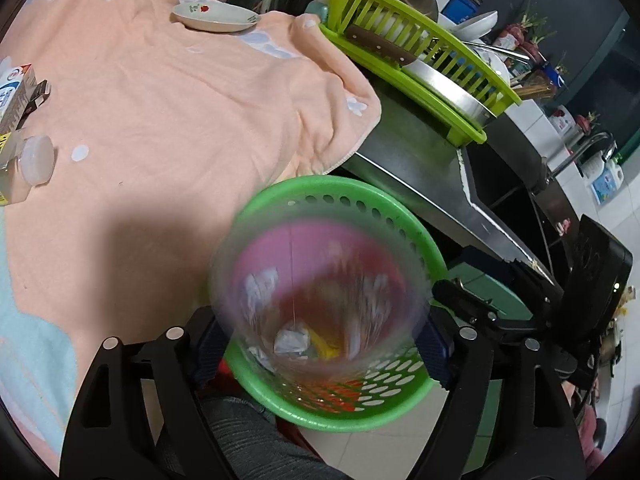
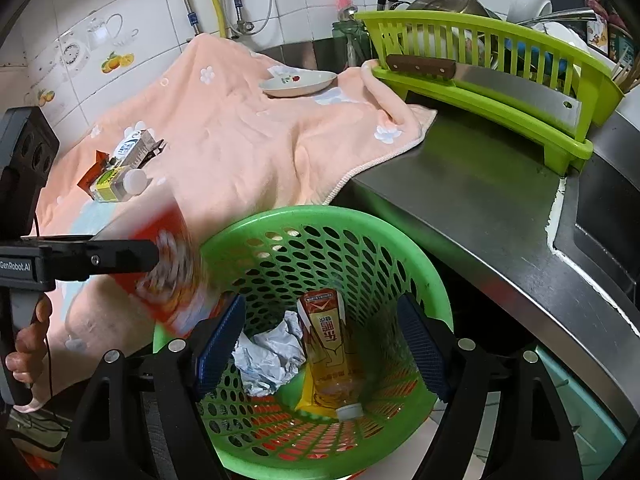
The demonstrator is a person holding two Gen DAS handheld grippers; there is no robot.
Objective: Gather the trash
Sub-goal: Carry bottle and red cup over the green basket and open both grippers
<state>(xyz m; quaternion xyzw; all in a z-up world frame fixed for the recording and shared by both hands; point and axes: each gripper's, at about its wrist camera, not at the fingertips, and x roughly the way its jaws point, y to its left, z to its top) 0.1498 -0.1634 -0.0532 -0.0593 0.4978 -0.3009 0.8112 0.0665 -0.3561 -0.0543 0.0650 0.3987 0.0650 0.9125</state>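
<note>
"GenRobot.AI" on left gripper (image 2: 176, 280)

I am logging: green perforated plastic basket (image 2: 320, 248); peach terry towel (image 2: 240, 140) showing white flowers; lime slatted dish rack (image 2: 480, 80); orange-labelled clear bottle (image 2: 328, 344); white crumpled paper (image 2: 268, 356).

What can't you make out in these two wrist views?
- Cup: motion-blurred in both views. Its print is unreadable, and it is unclear whether the left gripper has its jaws pressing on it.
- Basket floor: in the left wrist view, the cup covers most of it.
- Carton: in the left wrist view, cut off by the frame edge.
- Rack contents: in the right wrist view, the slats hide them.
</note>
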